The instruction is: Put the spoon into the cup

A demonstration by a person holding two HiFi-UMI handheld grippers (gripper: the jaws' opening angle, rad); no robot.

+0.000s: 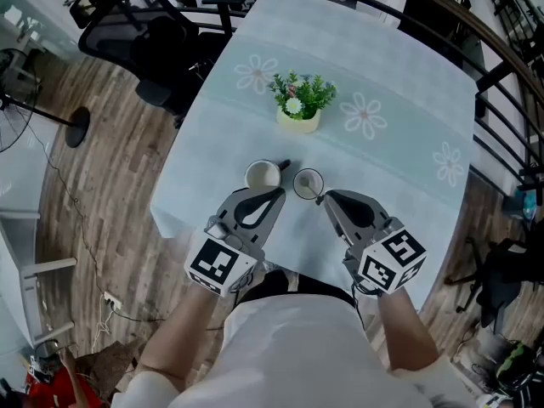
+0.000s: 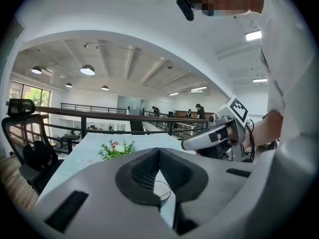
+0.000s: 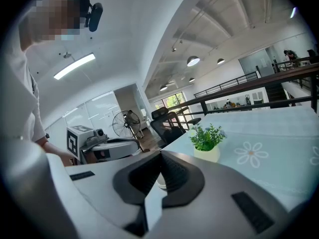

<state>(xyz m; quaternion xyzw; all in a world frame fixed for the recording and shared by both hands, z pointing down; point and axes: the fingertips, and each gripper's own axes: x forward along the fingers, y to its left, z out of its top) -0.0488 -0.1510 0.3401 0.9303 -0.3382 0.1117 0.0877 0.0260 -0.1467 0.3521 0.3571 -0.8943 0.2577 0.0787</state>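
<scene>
Head view, L gripper (image 1: pixel 279 194) jaws together by white cup (image 1: pixel 263 175), R gripper (image 1: pixel 324 197) closed too, empty, near glass (image 1: pixel 308 183)

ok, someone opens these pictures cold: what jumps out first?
The left hand-held gripper and the right hand-held gripper, each with its marker cube, fill the near edge of the head view. Both have their jaws together and hold nothing. Just past their tips a white cup and a clear glass stand side by side. Farther back, mid-table, a small potted plant sits on the daisy-print cloth.
</scene>
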